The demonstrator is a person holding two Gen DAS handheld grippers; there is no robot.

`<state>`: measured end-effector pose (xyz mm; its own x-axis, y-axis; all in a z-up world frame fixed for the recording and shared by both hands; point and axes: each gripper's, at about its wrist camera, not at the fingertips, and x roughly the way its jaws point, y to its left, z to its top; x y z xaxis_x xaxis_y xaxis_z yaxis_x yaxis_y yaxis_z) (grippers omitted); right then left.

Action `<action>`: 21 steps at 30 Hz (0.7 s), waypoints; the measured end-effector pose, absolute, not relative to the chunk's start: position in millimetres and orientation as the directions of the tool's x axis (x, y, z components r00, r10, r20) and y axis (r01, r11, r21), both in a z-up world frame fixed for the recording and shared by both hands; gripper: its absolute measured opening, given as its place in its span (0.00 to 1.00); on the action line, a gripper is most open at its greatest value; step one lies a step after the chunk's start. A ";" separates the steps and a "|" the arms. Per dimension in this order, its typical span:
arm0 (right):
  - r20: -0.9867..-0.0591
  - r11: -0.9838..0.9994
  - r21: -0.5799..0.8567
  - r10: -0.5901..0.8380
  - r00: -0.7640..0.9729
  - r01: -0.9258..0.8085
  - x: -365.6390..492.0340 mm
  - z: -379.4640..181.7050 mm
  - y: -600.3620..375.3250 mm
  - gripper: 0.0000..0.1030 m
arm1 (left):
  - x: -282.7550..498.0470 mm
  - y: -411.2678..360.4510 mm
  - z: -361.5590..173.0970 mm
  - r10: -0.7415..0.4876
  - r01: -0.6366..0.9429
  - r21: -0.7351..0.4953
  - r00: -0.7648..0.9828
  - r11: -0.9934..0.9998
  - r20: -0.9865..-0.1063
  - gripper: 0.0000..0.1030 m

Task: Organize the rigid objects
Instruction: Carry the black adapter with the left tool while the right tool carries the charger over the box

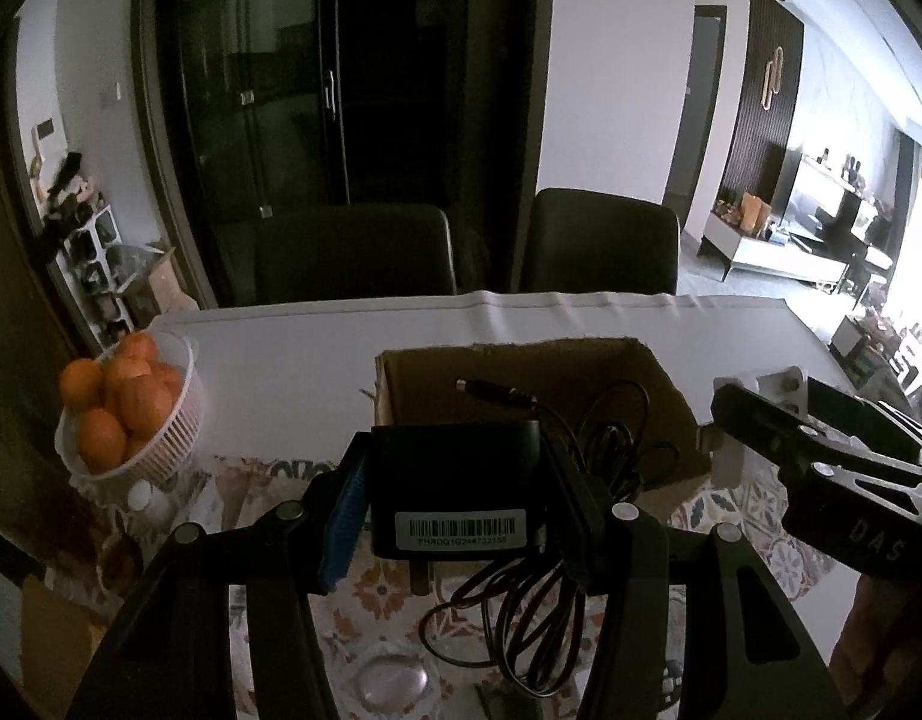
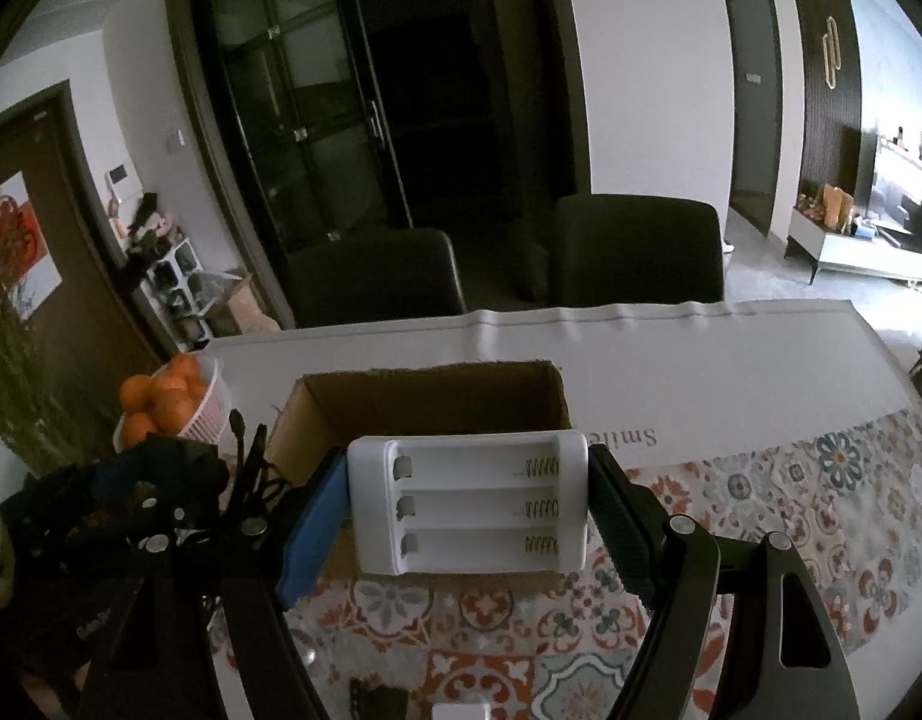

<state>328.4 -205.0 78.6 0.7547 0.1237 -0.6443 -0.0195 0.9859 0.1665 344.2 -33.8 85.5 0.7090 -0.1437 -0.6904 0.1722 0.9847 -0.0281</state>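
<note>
My left gripper point(image 1: 455, 504) is clamped on the black adapter point(image 1: 452, 480), barcode label facing me, plug prongs pointing down, cable point(image 1: 520, 618) dangling, above the table's near edge. My right gripper point(image 2: 466, 504) grasps the white battery holder point(image 2: 466, 501) by its ends, long axis crosswise, bays facing me. Both hang just short of the open box point(image 2: 425, 402).

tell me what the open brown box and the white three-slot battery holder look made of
Open brown box: looks like corrugated cardboard, matte, with rough torn top edges. White three-slot battery holder: seems to be moulded plastic, smooth with a slight sheen; its coil springs look like bare metal wire.
</note>
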 end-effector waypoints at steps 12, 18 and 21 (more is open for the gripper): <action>-0.666 0.981 0.191 0.153 0.730 -0.031 368.5 69.6 -206.5 0.75 | 389.6 -36.5 74.0 -0.145 0.168 -0.038 0.689 0.985 -0.710 0.52; -0.687 0.974 0.223 0.178 0.705 -0.030 386.5 57.0 -208.1 0.75 | 410.6 -38.4 61.3 -0.152 0.165 -0.055 0.664 0.985 -0.732 0.52; -0.695 0.972 0.234 0.186 0.694 -0.026 395.2 51.1 -209.3 0.75 | 418.1 -38.3 54.4 -0.151 0.164 -0.057 0.650 0.985 -0.745 0.52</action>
